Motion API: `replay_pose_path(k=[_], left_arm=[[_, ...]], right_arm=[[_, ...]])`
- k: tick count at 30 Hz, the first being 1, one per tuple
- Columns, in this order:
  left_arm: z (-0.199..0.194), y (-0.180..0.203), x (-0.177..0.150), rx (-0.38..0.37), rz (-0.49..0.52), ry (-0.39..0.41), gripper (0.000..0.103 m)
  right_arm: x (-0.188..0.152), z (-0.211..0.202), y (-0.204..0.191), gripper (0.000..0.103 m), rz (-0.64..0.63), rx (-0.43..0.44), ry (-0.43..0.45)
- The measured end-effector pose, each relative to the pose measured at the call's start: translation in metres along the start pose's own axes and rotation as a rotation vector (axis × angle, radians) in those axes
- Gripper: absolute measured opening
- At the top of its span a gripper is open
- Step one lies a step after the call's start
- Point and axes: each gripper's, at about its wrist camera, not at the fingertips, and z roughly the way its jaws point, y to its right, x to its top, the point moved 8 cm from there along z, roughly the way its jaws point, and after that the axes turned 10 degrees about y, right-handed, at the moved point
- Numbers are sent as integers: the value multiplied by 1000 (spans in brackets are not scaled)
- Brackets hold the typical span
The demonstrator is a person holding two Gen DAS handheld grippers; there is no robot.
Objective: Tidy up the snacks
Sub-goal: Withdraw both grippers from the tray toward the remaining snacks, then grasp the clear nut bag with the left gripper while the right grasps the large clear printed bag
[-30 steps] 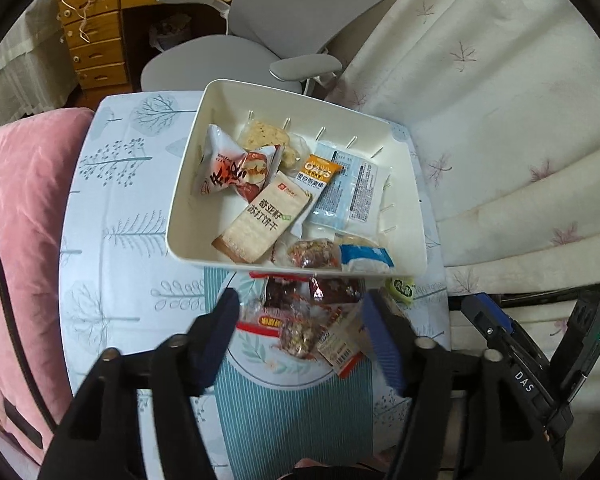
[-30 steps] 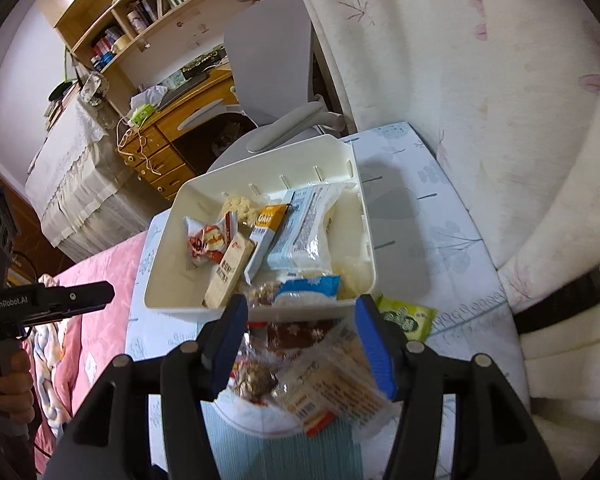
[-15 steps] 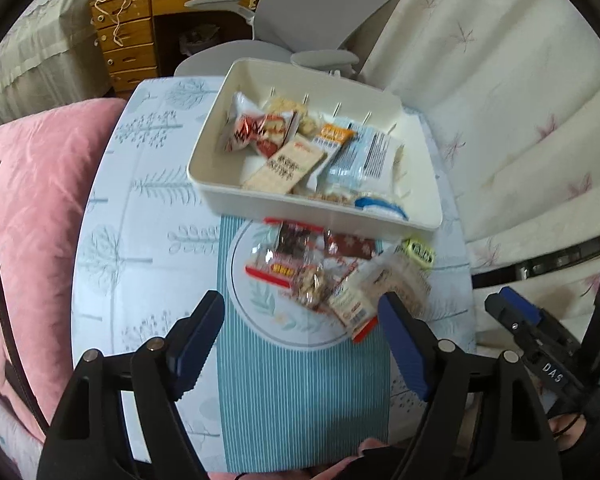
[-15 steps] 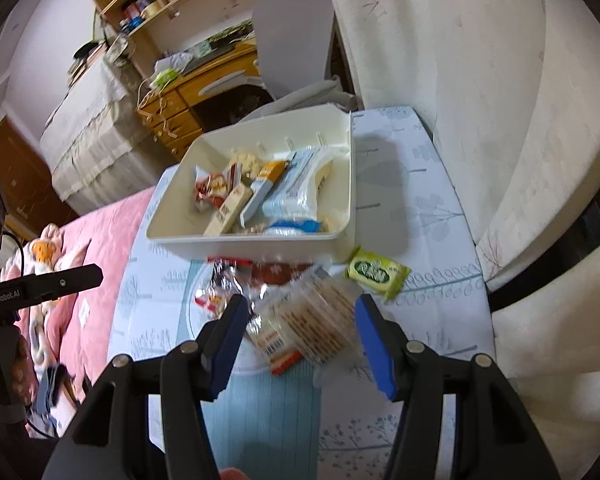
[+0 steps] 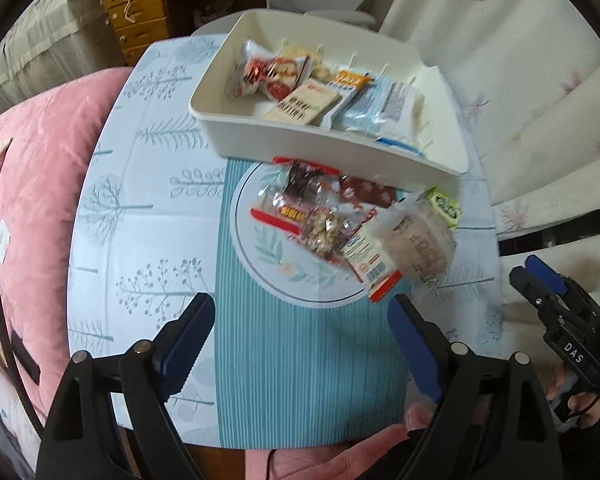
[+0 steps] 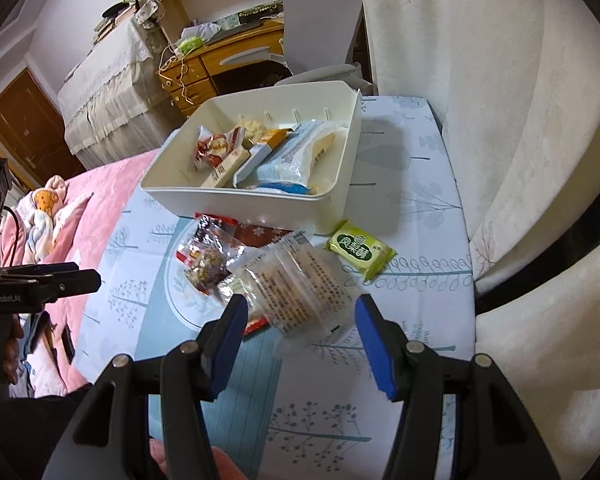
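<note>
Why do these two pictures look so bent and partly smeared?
Both views come through fisheye lenses, so edges curve and corners go black. In the left wrist view, the snack pile and white bin are motion-blurred, while the left gripper stays sharp. The right wrist view is crisper: the print on the green packet shows clearly, and the bin casts a soft shadow.

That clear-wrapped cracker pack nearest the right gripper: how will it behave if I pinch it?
The clear-wrapped cracker pack looks glossy and loosely crinkled, so the film may slip or bunch first. The crackers inside probably crack under a hard squeeze. It looks light, and overlaps the nut snack, which may shift.
</note>
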Motion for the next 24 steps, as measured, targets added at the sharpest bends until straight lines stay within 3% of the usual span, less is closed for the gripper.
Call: replay_pose_path(k=[6,11,16,24], left_arm=[[26,1,-1,0,14,-53,88],[51,12,4,3,93,-67,88],[76,22,9,-21,147,-56,88],[113,35,12,-65,267,-19,88]], right_arm=[[-9,15,6,59,-22,-21,-36],[-17,30,7,65,-24,-13,-80],[-18,45,-1,74,-38,19,-91],[-34,75,-14,80,-126,28,-145]])
